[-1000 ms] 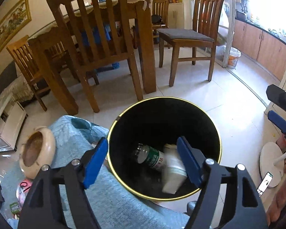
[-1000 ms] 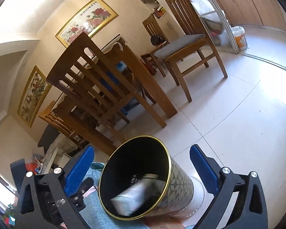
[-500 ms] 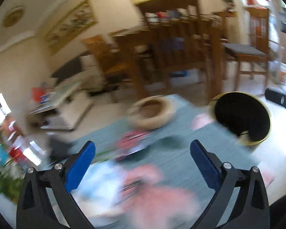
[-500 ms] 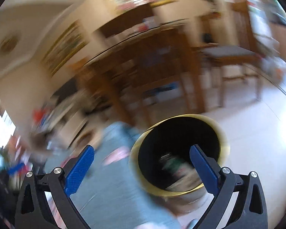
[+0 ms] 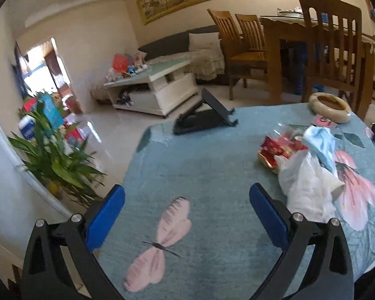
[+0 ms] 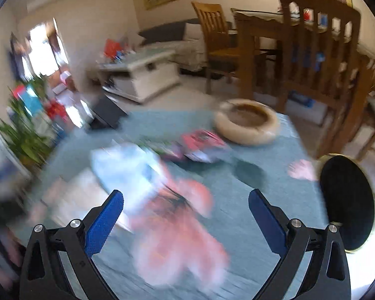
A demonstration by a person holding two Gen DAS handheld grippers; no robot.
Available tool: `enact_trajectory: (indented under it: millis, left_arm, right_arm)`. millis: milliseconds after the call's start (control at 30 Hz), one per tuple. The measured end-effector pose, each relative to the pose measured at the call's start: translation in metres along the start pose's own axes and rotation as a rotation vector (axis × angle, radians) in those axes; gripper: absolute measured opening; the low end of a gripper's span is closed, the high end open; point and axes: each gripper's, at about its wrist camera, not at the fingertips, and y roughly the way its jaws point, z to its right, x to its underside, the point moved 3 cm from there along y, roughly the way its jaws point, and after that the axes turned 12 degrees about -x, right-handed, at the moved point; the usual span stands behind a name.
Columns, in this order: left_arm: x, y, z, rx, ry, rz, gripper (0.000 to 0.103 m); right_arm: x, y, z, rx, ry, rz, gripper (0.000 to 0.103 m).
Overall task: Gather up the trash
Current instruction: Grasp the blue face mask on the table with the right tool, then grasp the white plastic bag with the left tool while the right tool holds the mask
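Left gripper (image 5: 187,212) had its blue pads spread wide, nothing between them, hovering over the blue tablecloth (image 5: 212,165) above a pink dragonfly print (image 5: 160,242). No legible writing or brand on any item in either view. To the left stood a green potted plant (image 5: 52,160) on the floor; a black folding stand (image 5: 205,115) sat at the cloth's far edge. Trash lay right of the left gripper: a red wrapper pile (image 5: 277,147), a crumpled white plastic bag (image 5: 307,182) touching it, and a light-blue scrap (image 5: 322,142) over the bag's far side. A beige round dish (image 5: 330,103) sat beyond. Right gripper (image 6: 186,212) was likewise wide apart and empty; its view was motion-blurred, the trash only smears of white, blue and red. The black bin (image 6: 347,202) with gold rim stood at the table's right edge.
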Motion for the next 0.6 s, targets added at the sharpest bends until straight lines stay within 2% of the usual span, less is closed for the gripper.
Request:
enact_trajectory:
  millis: [33, 100, 233, 267, 300, 333, 400, 467, 567, 600]
  left_arm:
    - [0.001, 0.000, 0.002, 0.021, -0.001, -0.004, 0.100]
    - [0.002, -0.004, 0.010, 0.049, 0.001, 0.002, 0.100]
    - [0.007, -0.005, 0.012, 0.078, 0.006, 0.021, 0.100]
    - [0.008, -0.004, 0.013, 0.078, 0.008, 0.019, 0.100]
    - [0.008, -0.003, 0.013, 0.080, 0.010, 0.015, 0.100]
    - [0.009, -0.002, 0.012, 0.083, 0.010, 0.010, 0.100]
    - [0.010, 0.001, 0.012, 0.094, 0.002, -0.002, 0.100]
    - [0.010, 0.003, 0.014, 0.124, -0.005, -0.020, 0.100]
    - [0.008, -0.001, 0.020, 0.155, -0.007, -0.019, 0.100]
    - [0.006, -0.005, 0.024, 0.168, -0.006, -0.011, 0.100]
  right_arm:
    - [-0.007, 0.016, -0.003, 0.014, 0.041, -0.032, 0.100]
    - [-0.011, 0.039, -0.012, 0.000, 0.031, -0.077, 0.100]
    - [-0.001, 0.086, -0.018, 0.024, 0.069, -0.201, 0.099]
    - [0.002, 0.091, -0.015, 0.024, 0.099, -0.228, 0.094]
    - [0.004, 0.092, -0.011, -0.019, 0.146, -0.227, 0.076]
    - [0.005, 0.089, -0.006, -0.115, 0.201, -0.210, 0.061]
    - [0.008, 0.083, -0.006, -0.160, 0.190, -0.204, 0.029]
    - [0.008, 0.070, -0.008, -0.192, 0.166, -0.177, 0.020]
    - [0.012, 0.046, -0.011, -0.224, 0.123, -0.136, 0.019]
    - [0.014, 0.037, -0.010, -0.283, 0.134, -0.128, 0.019]
